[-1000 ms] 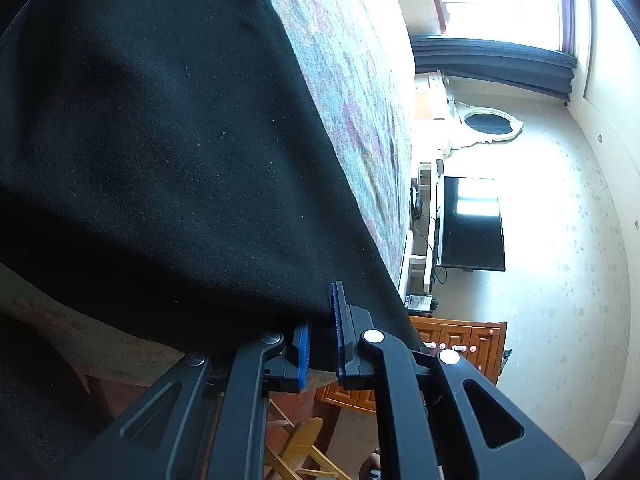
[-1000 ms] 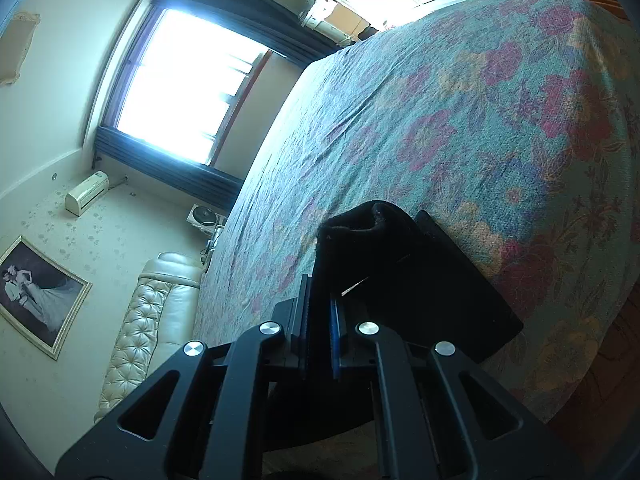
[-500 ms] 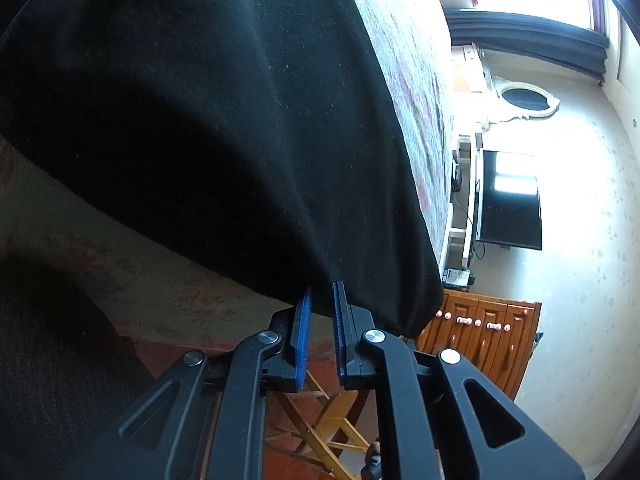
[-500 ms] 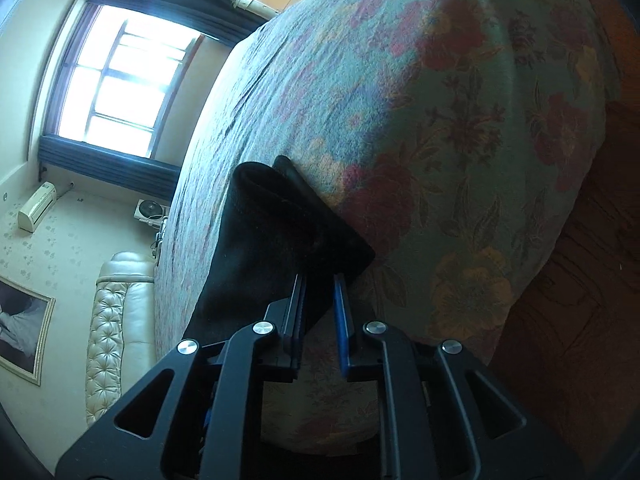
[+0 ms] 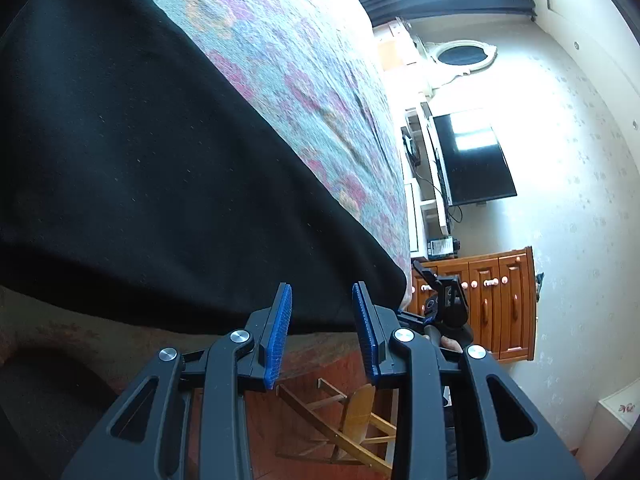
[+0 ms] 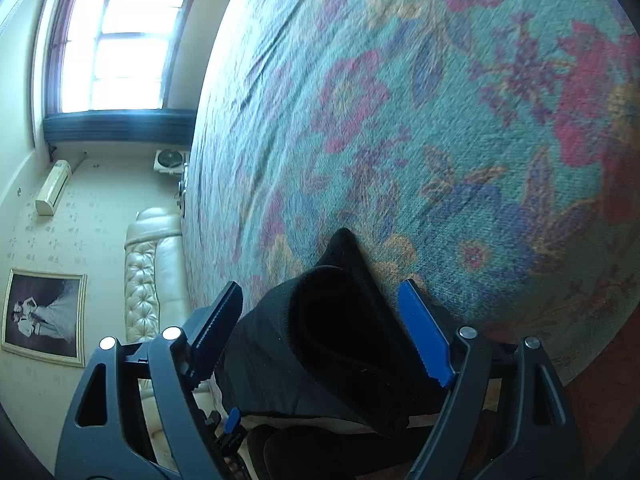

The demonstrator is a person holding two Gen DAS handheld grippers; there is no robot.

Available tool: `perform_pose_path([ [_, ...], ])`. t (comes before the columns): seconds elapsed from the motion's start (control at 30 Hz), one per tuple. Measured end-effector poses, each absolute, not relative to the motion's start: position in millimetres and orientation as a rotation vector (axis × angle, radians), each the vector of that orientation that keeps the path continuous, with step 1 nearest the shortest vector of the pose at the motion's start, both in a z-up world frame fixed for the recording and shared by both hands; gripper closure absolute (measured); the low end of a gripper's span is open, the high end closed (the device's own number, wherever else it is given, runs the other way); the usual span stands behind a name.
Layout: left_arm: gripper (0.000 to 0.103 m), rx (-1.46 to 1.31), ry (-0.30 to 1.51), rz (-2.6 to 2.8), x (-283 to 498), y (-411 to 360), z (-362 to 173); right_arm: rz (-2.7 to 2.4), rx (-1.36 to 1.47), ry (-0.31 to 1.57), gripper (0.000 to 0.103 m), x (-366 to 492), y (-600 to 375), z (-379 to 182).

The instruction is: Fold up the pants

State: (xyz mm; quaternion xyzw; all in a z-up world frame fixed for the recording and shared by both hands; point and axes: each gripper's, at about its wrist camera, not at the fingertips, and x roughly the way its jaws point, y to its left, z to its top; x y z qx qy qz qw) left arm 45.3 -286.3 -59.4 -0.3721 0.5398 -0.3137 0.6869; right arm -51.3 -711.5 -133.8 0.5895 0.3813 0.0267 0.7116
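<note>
Pants [image 5: 132, 184], black and folded, lay on the floral bedspread [image 5: 304, 72] at the bed's near edge, filling the left wrist view from nine o'clock down toward six. Left gripper [image 5: 322, 304] had just been opening: its blue pads [image 5: 278, 336] stood a little apart, with the hem of the cloth showing in the gap beyond them and neither pad pressing on it. Right gripper [image 6: 320, 312] had also just been opening, much wider, and a rolled fold of the pants [image 6: 340, 320] sat loose between its fingers, clear of both pads [image 6: 426, 332]. Over at three o'clock in the left view hung a dark television [image 5: 472, 160], with a wooden cabinet [image 5: 504, 300] at four. A wooden chair [image 5: 352, 420] stood at six o'clock.
</note>
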Motion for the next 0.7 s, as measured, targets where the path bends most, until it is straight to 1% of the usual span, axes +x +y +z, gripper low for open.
perform_pose_path([
  [0.17, 0.071, -0.877, 1.241, -0.637, 49.0, -272.5, -77.3, 0.097, 1.296, 0.894, 0.021, -32.4, -710.6, -139.0],
  [0.2, 0.071, -0.882, 1.249, -0.623, 49.9, -270.5, -81.2, 0.103, 1.291, 0.898, 0.034, -34.2, -710.4, -140.6],
  [0.23, 0.071, -0.890, 1.253, -0.613, 49.5, -273.2, -82.2, 0.117, 1.262, 0.910, 0.071, -31.0, -709.1, -139.3],
  [0.3, 0.071, -0.891, 1.258, -0.600, 54.7, -269.9, -87.0, 0.128, 1.223, 0.924, 0.074, -27.3, -705.4, -135.0],
  [0.37, 0.071, -0.894, 1.246, -0.603, 56.3, -269.1, -85.6, 0.107, 1.118, 0.920, 0.077, -22.6, -702.3, -118.9],
  [0.5, 0.070, -0.872, 1.213, -0.628, 57.8, -273.4, -79.3, 0.095, 0.879, 0.771, 0.083, -27.5, -695.3, -71.7],
  [0.53, 0.068, -0.863, 1.212, -0.633, 58.0, -274.8, -78.9, 0.066, 0.819, 0.742, 0.088, -29.0, -694.2, -65.9],
  [0.57, 0.063, -0.859, 1.213, -0.637, 58.4, -275.6, -79.6, -0.017, 0.741, 0.738, 0.090, -29.4, -694.5, -64.2],
  [0.6, 0.062, -0.860, 1.216, -0.637, 58.7, -277.7, -79.8, -0.135, 0.690, 0.763, 0.085, -29.5, -700.6, -68.4],
  [0.63, 0.062, -0.864, 1.224, -0.634, 58.9, -276.9, -81.9, -0.182, 0.737, 0.796, 0.080, -32.2, -712.3, -80.0],
  [0.67, 0.062, -0.871, 1.234, -0.635, 59.1, -276.1, -83.8, -0.200, 0.849, 0.808, 0.076, -39.4, -725.6, -93.7],
  [0.7, 0.062, -0.874, 1.238, -0.638, 59.5, -275.3, -84.7, -0.207, 0.959, 0.777, 0.075, -50.4, -734.9, -101.6],
])
